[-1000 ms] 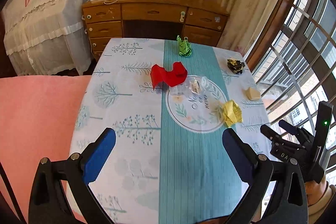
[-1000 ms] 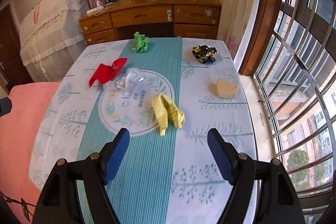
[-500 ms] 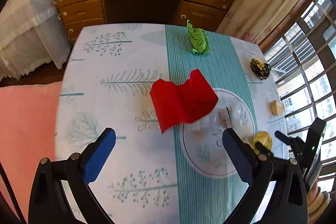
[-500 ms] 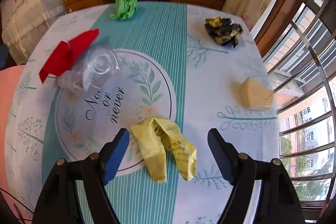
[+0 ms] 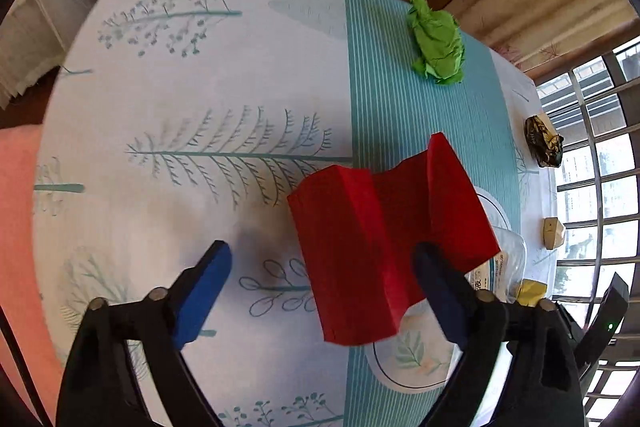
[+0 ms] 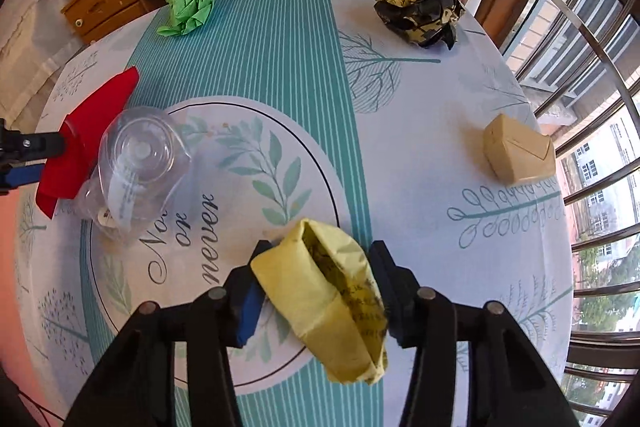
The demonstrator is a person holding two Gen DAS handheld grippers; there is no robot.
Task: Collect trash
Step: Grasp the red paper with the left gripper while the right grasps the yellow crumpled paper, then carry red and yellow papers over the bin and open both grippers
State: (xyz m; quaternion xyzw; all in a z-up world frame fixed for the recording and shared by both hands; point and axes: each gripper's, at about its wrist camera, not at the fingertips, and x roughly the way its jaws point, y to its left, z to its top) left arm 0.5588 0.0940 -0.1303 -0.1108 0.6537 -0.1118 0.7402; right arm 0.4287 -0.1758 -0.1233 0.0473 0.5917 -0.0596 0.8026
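Now the right claw (image 6: 316, 291) is pinching the yellow crumpled paper (image 6: 332, 303), while the left claw (image 5: 320, 291) is standing spread around the red folded paper (image 5: 384, 247) beside the clear plastic bottle (image 6: 136, 167).

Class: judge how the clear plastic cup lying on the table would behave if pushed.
The cup lies on its side, so it would probably roll. Its thin clear walls suggest it is light and may dent under a tool's squeeze.

left hand-held gripper (image 5: 320, 267) agape, right hand-held gripper (image 6: 316, 267) — narrowed
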